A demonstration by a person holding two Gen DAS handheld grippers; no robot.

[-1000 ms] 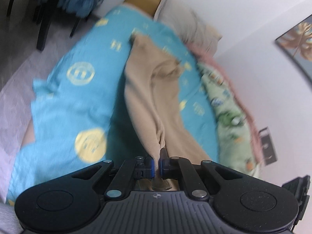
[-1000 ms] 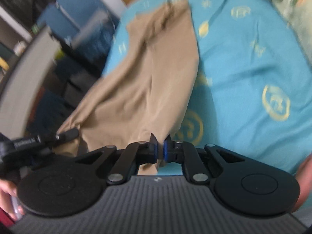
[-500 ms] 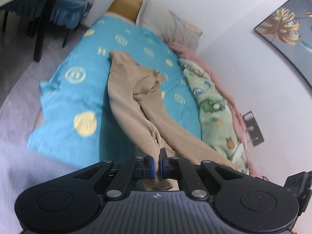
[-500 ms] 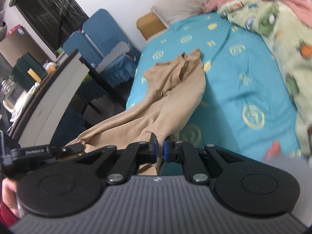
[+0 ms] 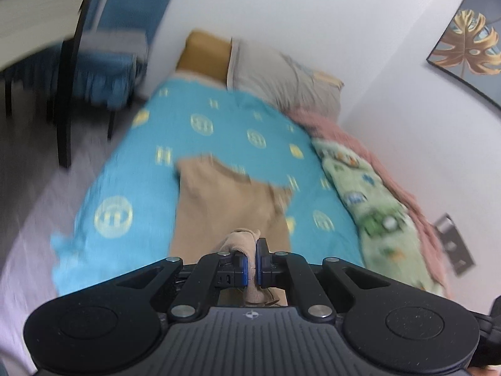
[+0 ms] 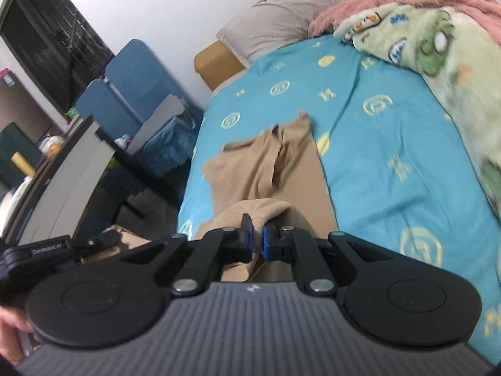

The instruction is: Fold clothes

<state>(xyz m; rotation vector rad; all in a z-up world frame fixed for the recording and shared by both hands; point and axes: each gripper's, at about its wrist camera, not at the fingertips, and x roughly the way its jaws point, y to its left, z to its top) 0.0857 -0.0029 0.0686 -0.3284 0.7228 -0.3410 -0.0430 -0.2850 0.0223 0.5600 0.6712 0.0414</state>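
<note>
Bed (image 5: 103,250) with turquoise patterned sheet against white wall (image 5: 313,15), tan trousers (image 5: 231,206) spread along the sheet, left hand-held gripper (image 5: 251,263) and right hand-held gripper (image 6: 256,244) each pinching a trouser end, grey pillow (image 6: 281,18) at headboard, green blanket (image 6: 438,47) by wall, blue chairs (image 6: 131,75) beside bed.

trousers (image 5: 231,206): tan | bedsheet (image 5: 219,119): turquoise, yellow emblems | blanket (image 6: 432,37): pale green, cartoon print | throw (image 5: 341,131): pink | pillow (image 5: 281,75): grey | chairs (image 6: 131,75): blue
</note>
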